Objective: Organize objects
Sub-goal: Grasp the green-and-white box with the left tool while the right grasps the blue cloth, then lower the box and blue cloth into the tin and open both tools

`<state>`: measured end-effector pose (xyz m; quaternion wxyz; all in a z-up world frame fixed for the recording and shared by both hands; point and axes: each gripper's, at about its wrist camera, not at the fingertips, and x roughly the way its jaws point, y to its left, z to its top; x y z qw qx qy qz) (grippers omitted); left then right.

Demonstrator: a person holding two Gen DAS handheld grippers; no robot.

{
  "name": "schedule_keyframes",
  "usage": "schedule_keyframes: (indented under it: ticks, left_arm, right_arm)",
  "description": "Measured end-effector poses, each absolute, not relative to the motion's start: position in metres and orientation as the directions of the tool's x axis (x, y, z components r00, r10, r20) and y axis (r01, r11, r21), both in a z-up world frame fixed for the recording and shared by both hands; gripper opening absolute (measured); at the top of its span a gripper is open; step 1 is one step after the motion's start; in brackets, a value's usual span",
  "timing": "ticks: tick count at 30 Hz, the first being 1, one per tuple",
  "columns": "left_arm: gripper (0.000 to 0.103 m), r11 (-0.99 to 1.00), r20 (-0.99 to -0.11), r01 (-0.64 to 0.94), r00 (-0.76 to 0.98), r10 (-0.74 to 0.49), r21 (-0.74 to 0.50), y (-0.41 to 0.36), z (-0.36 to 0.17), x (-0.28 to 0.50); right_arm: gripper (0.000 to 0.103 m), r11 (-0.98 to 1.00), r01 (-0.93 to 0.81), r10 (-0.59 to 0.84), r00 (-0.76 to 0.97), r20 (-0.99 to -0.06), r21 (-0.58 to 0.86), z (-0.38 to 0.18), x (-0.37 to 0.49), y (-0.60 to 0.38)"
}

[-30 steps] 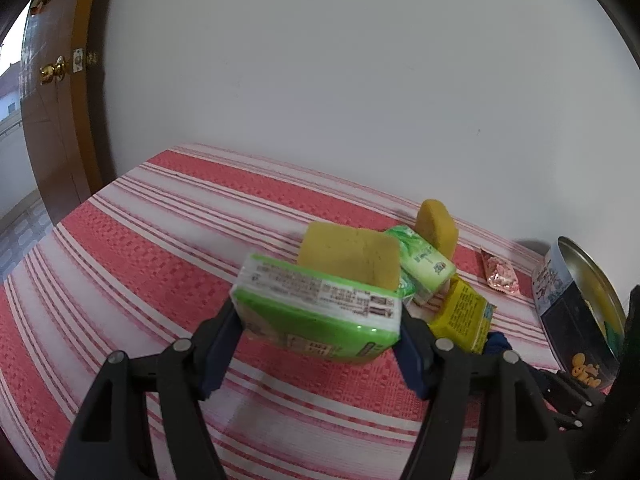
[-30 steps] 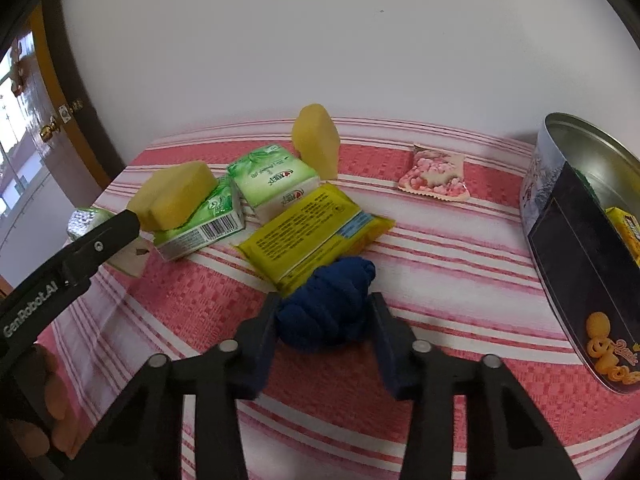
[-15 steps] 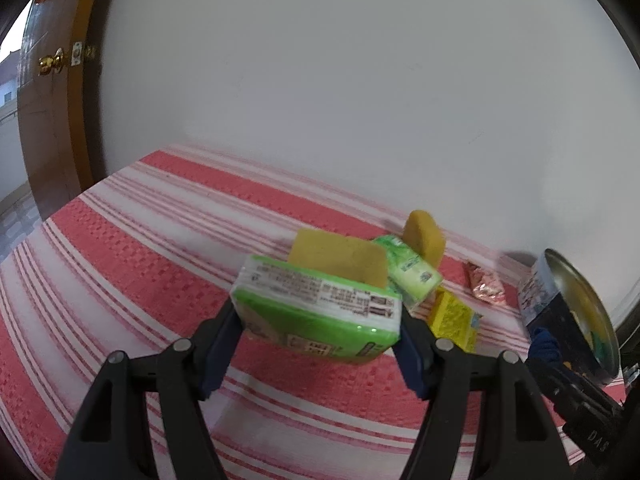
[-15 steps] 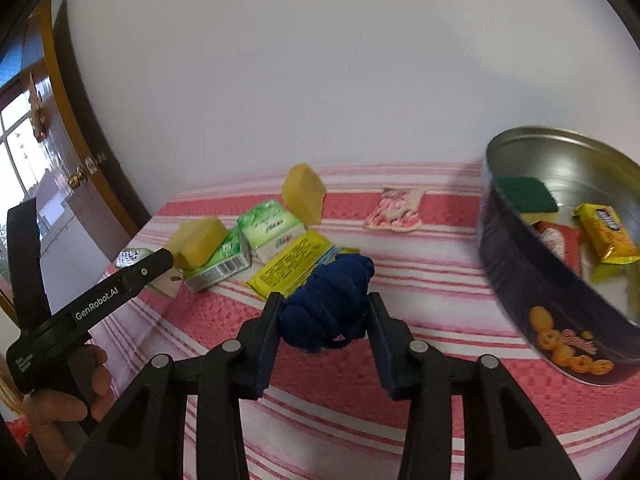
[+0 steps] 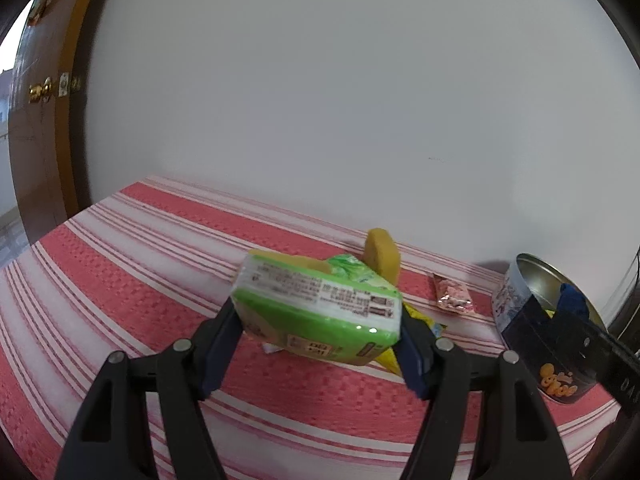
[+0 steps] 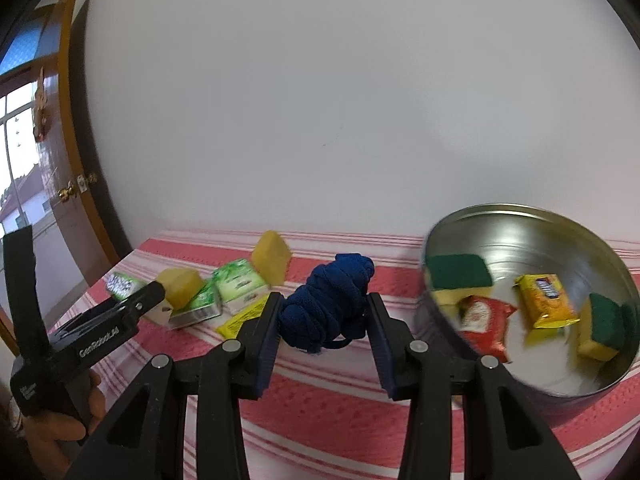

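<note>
The right gripper [image 6: 322, 320] pinched a blue knotted bundle of cord [image 6: 330, 300] between its pads, low in the centre of the right wrist view and clear of the striped cloth [image 6: 320, 408]. The bundle looked soft and light, likely to squash and sag, so a hold across its thick middle seemed safest. At the right of that frame sat the round metal tin [image 6: 440, 240], already holding sponges and snack packets.

The left gripper [image 5: 320, 320] clamped a green tissue pack [image 5: 320, 308] by its short ends, at the centre of the left wrist view and lifted off the cloth. The pack seemed light, with slick film and a yielding body, so it might slip under a loose squeeze.

Beyond it lay a yellow sponge [image 5: 382, 252] standing on edge and a small pink sachet [image 5: 454, 298], with the tin at the right edge.
</note>
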<state>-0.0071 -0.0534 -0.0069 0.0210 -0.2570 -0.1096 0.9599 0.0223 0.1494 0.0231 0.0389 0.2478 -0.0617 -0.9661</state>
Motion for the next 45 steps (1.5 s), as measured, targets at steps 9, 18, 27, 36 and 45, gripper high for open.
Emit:
schedule_keyframes:
  ticks: [9,18,27,36,45]
  left_arm:
    - [0.07,-0.973,-0.456,-0.095,-0.871,0.184,-0.211,0.01,0.011,0.003]
    - [0.07,-0.958,-0.445,-0.221,-0.85,0.281,-0.184,0.09,0.023,0.004]
    - [0.07,-0.938,-0.442,-0.315,-0.828,0.346,-0.146,0.155,0.03,0.008]
    - [0.07,-0.922,-0.466,-0.369,-0.799,0.38,-0.119,0.217,0.025,-0.001]
    - [0.07,-0.932,-0.529,-0.354,-0.777,0.341,-0.08,0.246,0.005,-0.019]
  right_arm:
    - [0.044,-0.985,-0.056,-0.026,-0.888,-0.459,0.164,0.028,0.029,0.216]
    - [0.044,-0.974,-0.171,0.083,-0.881,-0.466,0.15,0.032,0.035,0.288]
    - [0.044,-0.953,-0.269,0.18,-0.872,-0.455,0.138,0.037,0.042,0.342]
    - [0.044,-0.938,-0.34,0.267,-0.842,-0.469,0.075,0.031,0.035,0.363]
    - [0.044,-0.94,-0.338,0.267,-0.809,-0.524,0.043,0.02,0.022,0.363]
